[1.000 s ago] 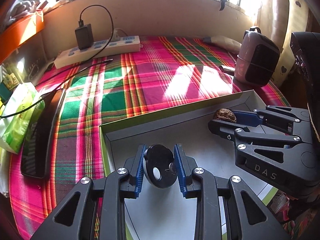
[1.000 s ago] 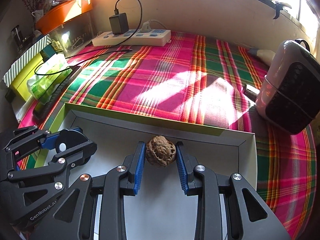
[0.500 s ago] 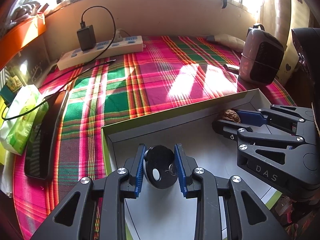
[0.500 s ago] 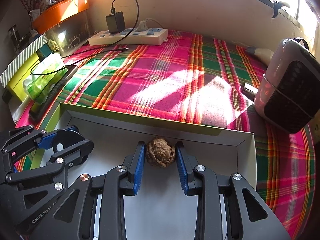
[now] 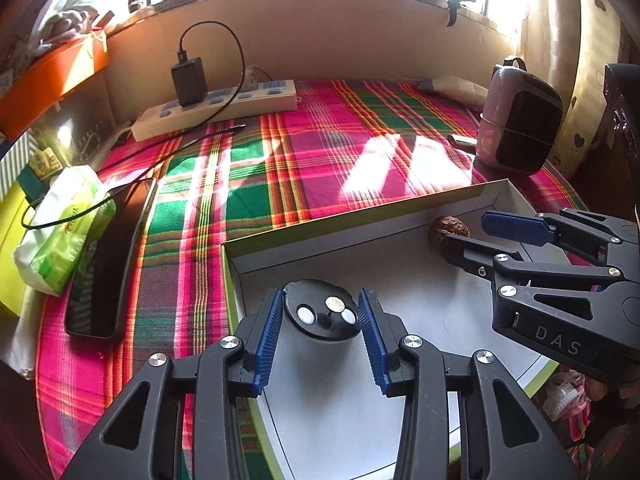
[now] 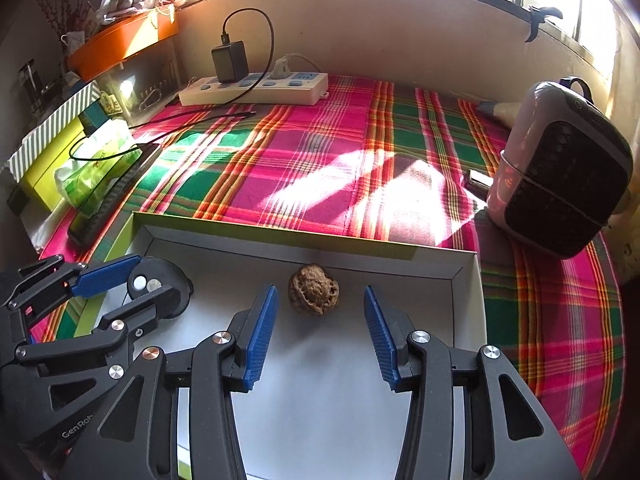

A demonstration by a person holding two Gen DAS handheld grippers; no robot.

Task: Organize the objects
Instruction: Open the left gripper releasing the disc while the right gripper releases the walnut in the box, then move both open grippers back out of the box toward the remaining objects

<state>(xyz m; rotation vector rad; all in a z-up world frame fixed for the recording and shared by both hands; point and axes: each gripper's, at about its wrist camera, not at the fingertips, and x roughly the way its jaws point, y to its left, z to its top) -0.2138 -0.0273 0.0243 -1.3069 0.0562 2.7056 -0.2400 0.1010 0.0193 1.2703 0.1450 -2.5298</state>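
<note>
**Both grippers sitting open over the tray**

Table is wearing a pink/green plaid cloth (image 6: 320, 168), sun streaking across it, window ledge running behind. Power strip (image 5: 216, 110) w/ black charger lying at the back, small heater (image 6: 560, 176) standing right, tissue pack (image 5: 60, 224) & dark phone (image 5: 108, 256) lying left.

White tray (image 6: 464, 280) sitting near edge. Walnut (image 6: 314, 289) lying by tray's far wall, no clear long axis; right gripper (image 6: 318, 312) fingers standing wide, not touching it. Black disc (image 5: 322, 312) lying flat, face up, near tray's left corner; left gripper (image 5: 320, 320) fingers flanking it, slightly apart.
</note>
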